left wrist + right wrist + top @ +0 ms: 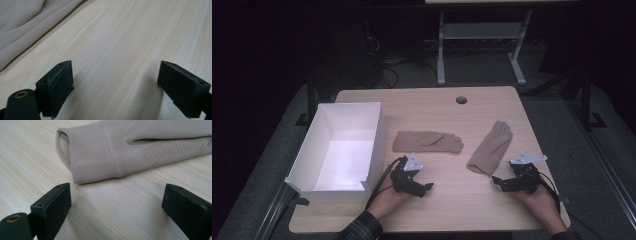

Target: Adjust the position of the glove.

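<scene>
Two tan gloves lie flat on the wooden table. The left glove lies crosswise near the middle, fingers pointing right. The right glove lies slanted, cuff toward the person; its cuff sits just beyond my right gripper, which is open with nothing between its jaws. In the high view my right gripper rests low by that cuff. My left gripper rests on the table below the left glove. It is open over bare wood, and an edge of the left glove shows at upper left.
An open white box stands at the table's left side, close to my left gripper. A round cable hole sits near the far edge. Beyond the table stands a desk frame on dark carpet.
</scene>
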Demonstrator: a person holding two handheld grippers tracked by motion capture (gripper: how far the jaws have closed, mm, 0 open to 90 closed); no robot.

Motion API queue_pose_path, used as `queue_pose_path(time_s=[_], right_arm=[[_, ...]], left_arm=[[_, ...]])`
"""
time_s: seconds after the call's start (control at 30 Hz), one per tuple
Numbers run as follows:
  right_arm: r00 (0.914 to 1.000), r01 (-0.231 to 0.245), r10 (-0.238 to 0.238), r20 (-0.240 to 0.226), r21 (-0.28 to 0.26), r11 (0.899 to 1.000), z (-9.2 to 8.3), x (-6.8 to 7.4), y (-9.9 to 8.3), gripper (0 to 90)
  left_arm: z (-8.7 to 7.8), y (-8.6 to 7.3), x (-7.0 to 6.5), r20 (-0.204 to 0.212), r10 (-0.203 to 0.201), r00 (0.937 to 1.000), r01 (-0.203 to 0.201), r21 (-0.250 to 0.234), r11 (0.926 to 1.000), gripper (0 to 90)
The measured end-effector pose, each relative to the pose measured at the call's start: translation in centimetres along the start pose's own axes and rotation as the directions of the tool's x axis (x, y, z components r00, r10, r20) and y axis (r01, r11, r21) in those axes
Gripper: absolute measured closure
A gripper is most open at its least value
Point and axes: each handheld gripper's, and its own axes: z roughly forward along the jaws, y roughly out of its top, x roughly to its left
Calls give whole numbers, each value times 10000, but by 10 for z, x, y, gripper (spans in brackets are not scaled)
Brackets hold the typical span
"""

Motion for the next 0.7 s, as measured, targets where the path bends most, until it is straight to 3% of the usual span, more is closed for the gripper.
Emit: queue_pose_path(time_s=[0.17, 0.3, 0.43, 0.63, 0.67, 0.7], right_arm=[[10000, -10, 10, 94, 17, 10000, -2, 1, -2, 83], [9996, -229, 222, 151, 451, 9987, -8, 2, 0, 135], [9991, -433, 430, 64, 452, 9980, -13, -2, 4, 151], [9984, -561, 561, 50, 103, 9984, -20, -3, 9, 272], [9987, -468, 470, 174, -99, 9989, -22, -2, 11, 372], [9988, -444, 447, 222, -152, 9989, -23, -2, 13, 399]], left_arm=[[0, 0, 0, 4, -4, 10000, 4, -9, 10000, 124], [0, 0, 0, 10, -43, 10000, 43, -46, 10000, 124], [0, 0, 0, -7, -23, 10000, 23, -23, 10000, 124], [0, 0, 0, -5, -24, 10000, 24, -25, 10000, 124], [0, 0, 0, -6, -24, 10000, 24, -22, 10000, 124], [0, 0, 0, -1, -29, 10000, 29, -23, 10000, 124]])
